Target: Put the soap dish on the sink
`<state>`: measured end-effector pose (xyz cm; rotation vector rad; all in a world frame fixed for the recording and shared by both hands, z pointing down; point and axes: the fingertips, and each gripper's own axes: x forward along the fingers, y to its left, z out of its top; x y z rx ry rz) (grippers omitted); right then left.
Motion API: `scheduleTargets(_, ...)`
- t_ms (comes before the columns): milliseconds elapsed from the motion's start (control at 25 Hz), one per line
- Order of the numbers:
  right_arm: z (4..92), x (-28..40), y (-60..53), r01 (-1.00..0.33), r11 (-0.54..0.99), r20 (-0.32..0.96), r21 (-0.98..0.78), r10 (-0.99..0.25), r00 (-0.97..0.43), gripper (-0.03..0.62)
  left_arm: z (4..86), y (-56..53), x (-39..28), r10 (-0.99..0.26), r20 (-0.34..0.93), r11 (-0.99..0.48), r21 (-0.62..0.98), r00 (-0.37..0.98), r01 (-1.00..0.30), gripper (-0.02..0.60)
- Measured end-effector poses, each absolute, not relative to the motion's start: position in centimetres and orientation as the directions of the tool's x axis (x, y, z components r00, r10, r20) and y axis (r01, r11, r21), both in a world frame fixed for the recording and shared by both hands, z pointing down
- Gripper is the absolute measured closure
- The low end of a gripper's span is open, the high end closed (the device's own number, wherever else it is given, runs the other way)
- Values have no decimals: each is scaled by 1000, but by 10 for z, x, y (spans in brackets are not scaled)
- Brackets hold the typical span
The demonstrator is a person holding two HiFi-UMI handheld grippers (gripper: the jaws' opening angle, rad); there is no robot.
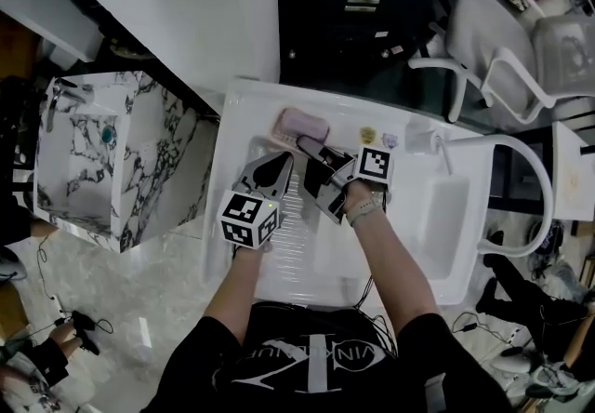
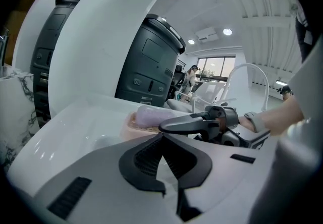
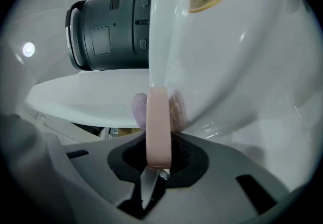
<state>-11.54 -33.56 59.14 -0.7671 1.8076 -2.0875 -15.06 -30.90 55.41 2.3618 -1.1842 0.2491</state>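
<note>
Head view: white sink [image 1: 437,244], person standing at its front edge, one gripper in each hand.

Soap dish [image 1: 296,128], pink, at the sink's back ledge toward the left corner, with a pale purple soap bar [image 1: 307,121] in it. Cannot tell whether the dish rests fully on the ledge.

Right gripper [image 1: 313,151]: jaws narrow, clamped on the near rim of the dish, seen edge-on in the right gripper view.

Left gripper [image 1: 282,163]: just beside the right one, over the basin, jaw tips together, nothing between them, clear of the dish.

White arched faucet [image 1: 522,160] stands at the sink's right.
</note>
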Motion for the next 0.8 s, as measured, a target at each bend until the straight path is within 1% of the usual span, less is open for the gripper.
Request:
scheduleTargets(360,591,-120,-337,-68,-235,182,-970,-505,-844,523,566,-308,-142,-659,426,-511,350,619,-785,568)
scheduleTargets(800,588,-120,-337,-9,-241,131,-971,-496,-858,523,565,-313,-138,-654,417,-499,389,631,-775,568)
